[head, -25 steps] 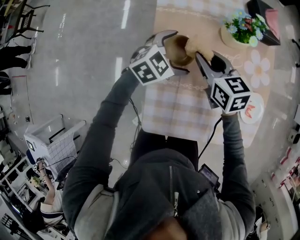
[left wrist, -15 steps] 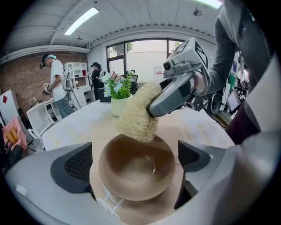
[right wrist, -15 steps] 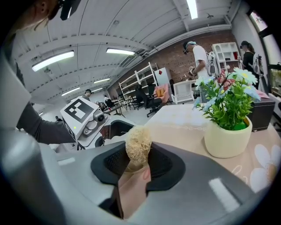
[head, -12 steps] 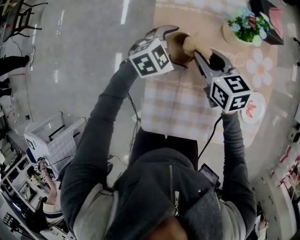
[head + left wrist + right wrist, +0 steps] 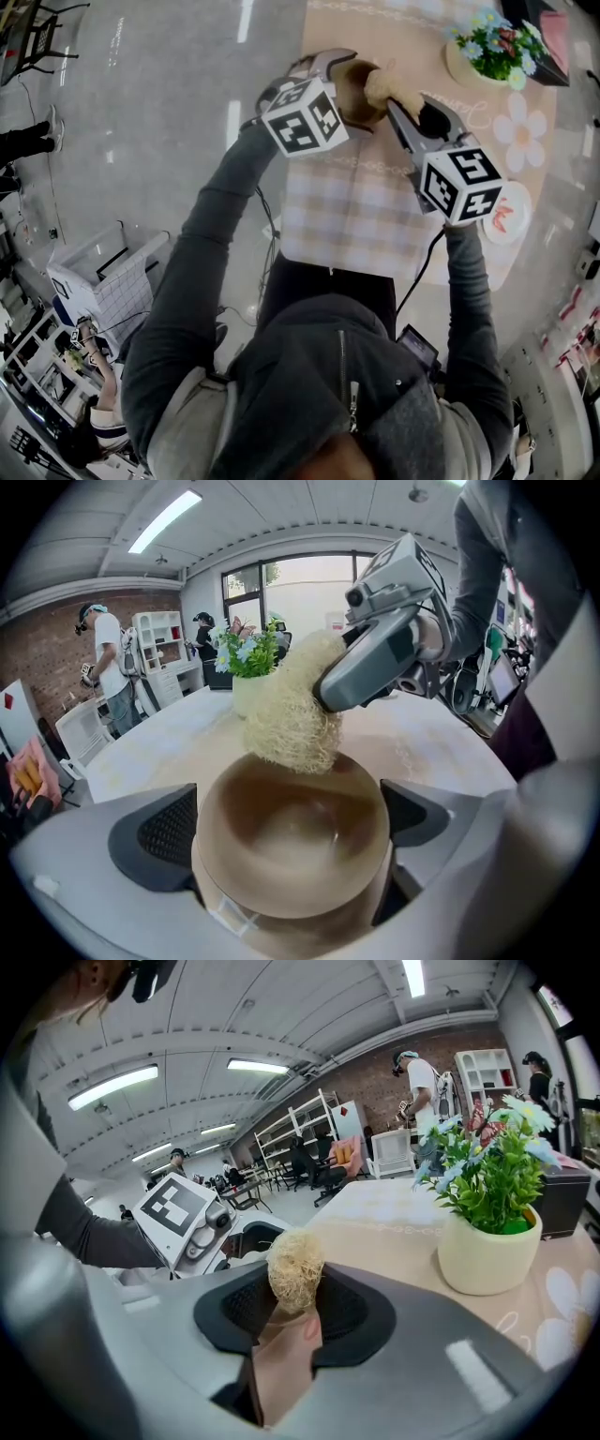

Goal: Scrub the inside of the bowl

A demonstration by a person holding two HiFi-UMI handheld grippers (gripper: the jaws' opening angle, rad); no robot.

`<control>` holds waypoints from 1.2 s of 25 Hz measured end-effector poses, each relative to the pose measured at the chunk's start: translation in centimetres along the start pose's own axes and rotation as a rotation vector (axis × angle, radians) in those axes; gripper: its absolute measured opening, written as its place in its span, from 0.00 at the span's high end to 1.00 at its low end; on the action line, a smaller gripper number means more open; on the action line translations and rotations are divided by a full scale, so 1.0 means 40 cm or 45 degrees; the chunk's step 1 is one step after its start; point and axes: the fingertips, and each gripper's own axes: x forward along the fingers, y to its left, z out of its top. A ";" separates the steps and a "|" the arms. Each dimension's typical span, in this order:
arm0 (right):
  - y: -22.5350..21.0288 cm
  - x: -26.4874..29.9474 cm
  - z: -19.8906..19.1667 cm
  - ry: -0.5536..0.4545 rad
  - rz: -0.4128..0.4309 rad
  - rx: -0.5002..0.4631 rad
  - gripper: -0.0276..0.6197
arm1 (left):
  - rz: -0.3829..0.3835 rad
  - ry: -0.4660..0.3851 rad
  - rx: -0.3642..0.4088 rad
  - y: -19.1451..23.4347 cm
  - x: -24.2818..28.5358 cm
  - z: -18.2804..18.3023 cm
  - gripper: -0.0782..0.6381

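A brown bowl (image 5: 291, 841) is clamped between the jaws of my left gripper (image 5: 292, 825), its opening facing the camera. From above, the bowl (image 5: 349, 92) shows past the left gripper (image 5: 345, 94) over the table's near left edge. My right gripper (image 5: 296, 1314) is shut on the wooden handle (image 5: 284, 1365) of a scrubber. Its straw-coloured fibre head (image 5: 291, 716) rests on the bowl's far rim. In the head view the fibre head (image 5: 380, 84) sits between the bowl and the right gripper (image 5: 412, 105).
A pale pot of flowers (image 5: 489, 52) stands at the back of the beige table, beside a dark box (image 5: 539, 37). A checked mat (image 5: 356, 211) and a round white disc (image 5: 506, 220) lie nearer me. A white trolley (image 5: 108, 281) stands on the floor, left.
Both grippers have shifted slightly away from me with the bowl and scrubber. The fibre head stays at the bowl's rim.
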 end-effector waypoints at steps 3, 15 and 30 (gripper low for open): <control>0.004 0.005 -0.002 0.008 0.006 -0.011 0.78 | 0.013 -0.019 -0.009 0.002 0.000 0.002 0.06; 0.054 0.008 0.025 0.210 0.122 -0.308 0.78 | 0.034 -0.102 -0.012 0.004 -0.003 0.008 0.06; 0.098 0.076 -0.005 0.723 0.343 -0.873 0.79 | 0.037 -0.180 -0.019 0.005 -0.006 0.016 0.06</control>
